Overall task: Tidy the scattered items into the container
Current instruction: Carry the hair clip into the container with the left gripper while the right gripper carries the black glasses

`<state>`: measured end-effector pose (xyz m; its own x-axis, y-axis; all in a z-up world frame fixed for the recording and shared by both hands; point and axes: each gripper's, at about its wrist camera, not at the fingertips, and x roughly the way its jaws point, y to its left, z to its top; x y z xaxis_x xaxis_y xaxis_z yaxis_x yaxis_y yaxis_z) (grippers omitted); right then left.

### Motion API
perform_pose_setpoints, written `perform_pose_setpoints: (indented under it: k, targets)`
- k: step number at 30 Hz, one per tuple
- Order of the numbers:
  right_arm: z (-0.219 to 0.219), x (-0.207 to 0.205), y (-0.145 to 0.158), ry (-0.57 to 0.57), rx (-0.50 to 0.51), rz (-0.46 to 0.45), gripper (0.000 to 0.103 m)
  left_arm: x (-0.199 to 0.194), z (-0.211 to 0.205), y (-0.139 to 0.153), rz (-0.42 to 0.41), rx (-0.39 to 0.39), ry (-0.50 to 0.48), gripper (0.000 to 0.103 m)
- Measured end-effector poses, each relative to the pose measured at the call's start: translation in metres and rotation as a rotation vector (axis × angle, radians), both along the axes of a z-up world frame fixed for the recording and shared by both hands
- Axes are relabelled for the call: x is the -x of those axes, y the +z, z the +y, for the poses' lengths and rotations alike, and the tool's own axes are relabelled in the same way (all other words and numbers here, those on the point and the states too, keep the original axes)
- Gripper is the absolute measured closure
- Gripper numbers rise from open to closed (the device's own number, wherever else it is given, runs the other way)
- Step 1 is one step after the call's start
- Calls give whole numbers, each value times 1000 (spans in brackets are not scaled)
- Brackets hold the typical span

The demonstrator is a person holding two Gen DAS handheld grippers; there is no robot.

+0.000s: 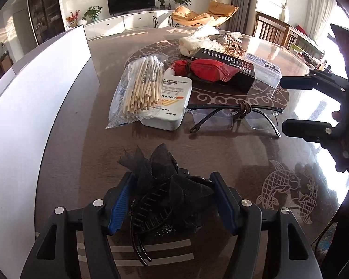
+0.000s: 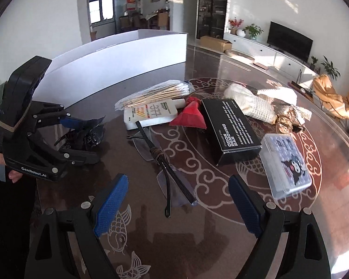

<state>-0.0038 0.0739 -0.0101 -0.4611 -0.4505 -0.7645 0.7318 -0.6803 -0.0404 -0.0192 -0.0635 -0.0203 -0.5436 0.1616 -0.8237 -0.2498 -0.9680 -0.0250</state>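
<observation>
My left gripper (image 1: 171, 183) is shut on a black hair claw clip with a black bow (image 1: 161, 186), just above the table; it also shows in the right wrist view (image 2: 86, 137). The white container (image 1: 35, 107) stands to its left and shows in the right wrist view (image 2: 118, 58). My right gripper (image 2: 178, 186) is open and empty, with folded glasses (image 2: 165, 160) lying between its fingers on the table. Cotton swabs (image 1: 139, 86), a white sunscreen tube (image 1: 169, 102), a red packet (image 1: 204, 69) and a black box (image 1: 223, 69) lie in a cluster.
A clear plastic case (image 2: 286, 165) lies right of the black box. A cream knitted cloth (image 2: 251, 102) and a gold item (image 2: 288, 118) lie at the far side. The glass-topped round table (image 2: 221, 244) ends near my right gripper.
</observation>
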Motion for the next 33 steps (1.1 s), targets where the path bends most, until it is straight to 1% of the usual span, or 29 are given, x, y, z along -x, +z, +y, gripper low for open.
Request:
perform_pose_setpoints:
  k: [2, 6, 7, 8, 9, 10, 12, 14, 15, 18, 21, 25, 30, 33]
  targets:
    - [-20, 13, -6, 42, -36, -39, 14, 0, 0, 0, 2, -5, 6, 38]
    - [-45, 29, -19, 70, -100, -110, 17, 0, 0, 0, 4, -15, 10, 38]
    - [-47, 29, -21, 81, -105, -132, 29, -1, -1, -1, 4, -19, 11, 38]
    - [-49, 29, -24, 82, -115, -149, 46, -1, -1, -1, 5, -22, 12, 38]
    - [-48, 28, -22, 75, -110, -148, 75, -1, -1, -1, 5, -24, 14, 38]
    - [-46, 28, -20, 59, -107, -146, 88, -1, -2, 0, 4, -26, 16, 38]
    - [-43, 22, -17, 33, -113, -141, 91, -1, -3, 0, 1, -42, 26, 38]
    - [-36, 13, -13, 5, -111, -128, 91, -3, -6, 2, -7, -79, 35, 38]
    - [-30, 7, -9, -12, -95, -123, 91, -5, -6, 3, -9, -93, 36, 38]
    - [-8, -11, 7, -75, -29, -109, 91, -13, -4, 10, 18, -86, 32, 38]
    - [10, -30, 18, -137, 44, -107, 91, -22, -5, 16, 29, -128, 43, 38]
    - [26, -44, 15, -189, 97, -146, 91, -30, 2, 14, 19, -117, 54, 38]
    - [25, -46, 6, -203, 109, -177, 91, -38, 11, 15, 6, -139, 52, 38]
    - [15, -43, 7, -187, 99, -178, 91, -38, 3, 24, -13, -192, 73, 38]
